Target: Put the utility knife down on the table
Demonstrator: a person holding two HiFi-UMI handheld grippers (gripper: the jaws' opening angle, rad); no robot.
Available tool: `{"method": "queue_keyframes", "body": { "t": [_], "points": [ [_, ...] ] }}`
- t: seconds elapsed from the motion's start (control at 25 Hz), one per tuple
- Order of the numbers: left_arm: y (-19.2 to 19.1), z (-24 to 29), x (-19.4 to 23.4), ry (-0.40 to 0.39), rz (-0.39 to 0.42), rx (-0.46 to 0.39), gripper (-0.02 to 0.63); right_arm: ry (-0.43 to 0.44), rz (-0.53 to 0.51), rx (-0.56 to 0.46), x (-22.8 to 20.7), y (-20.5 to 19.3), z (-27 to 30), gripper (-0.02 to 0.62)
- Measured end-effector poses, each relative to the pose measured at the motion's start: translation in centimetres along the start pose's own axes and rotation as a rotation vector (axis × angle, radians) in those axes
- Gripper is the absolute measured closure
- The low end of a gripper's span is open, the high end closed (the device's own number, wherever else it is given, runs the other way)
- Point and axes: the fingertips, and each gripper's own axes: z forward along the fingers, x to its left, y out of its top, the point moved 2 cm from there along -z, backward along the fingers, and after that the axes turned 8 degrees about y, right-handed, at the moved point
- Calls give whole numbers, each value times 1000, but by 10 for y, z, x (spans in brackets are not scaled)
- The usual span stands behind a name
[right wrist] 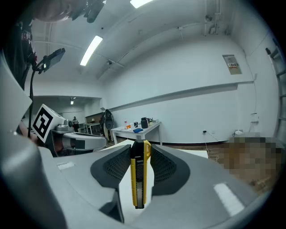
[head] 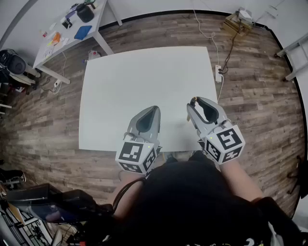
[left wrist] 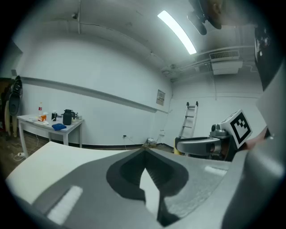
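Note:
A yellow and black utility knife [right wrist: 139,174] stands upright between the jaws of my right gripper [right wrist: 139,145], which is shut on it. In the head view the right gripper [head: 193,103] hovers over the near right part of the white table [head: 144,86], and only the knife's tip [head: 188,111] shows. My left gripper [head: 153,109] is beside it over the near edge, its jaws closed with nothing between them. In the left gripper view the left gripper [left wrist: 145,152] points across the white table [left wrist: 49,159], and the right gripper [left wrist: 196,145] shows at the right.
A second white table [head: 72,29] with a black kettle [head: 85,12] and a blue item [head: 83,32] stands at the far left. Cables and a power strip [head: 219,73] lie on the wood floor right of the table. A ladder [left wrist: 188,118] leans at the far wall.

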Motion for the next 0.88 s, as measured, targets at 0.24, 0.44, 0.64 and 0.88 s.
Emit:
{"method": "queue_keyframes", "body": {
  "t": [0.24, 0.44, 0.64, 0.88],
  "points": [
    [-6, 5, 2, -6, 3, 4, 606, -2, -7, 5, -3, -8, 5, 437],
    [-7, 7, 1, -12, -3, 12, 604, 16, 8, 26, -5, -16, 8, 434],
    [-16, 8, 3, -9, -10, 23, 605, 16, -22, 88, -11, -39, 13, 434],
    [-20, 0, 12, 17, -23, 32, 604, 29, -80, 216, -18, -70, 37, 434]
  ]
}}
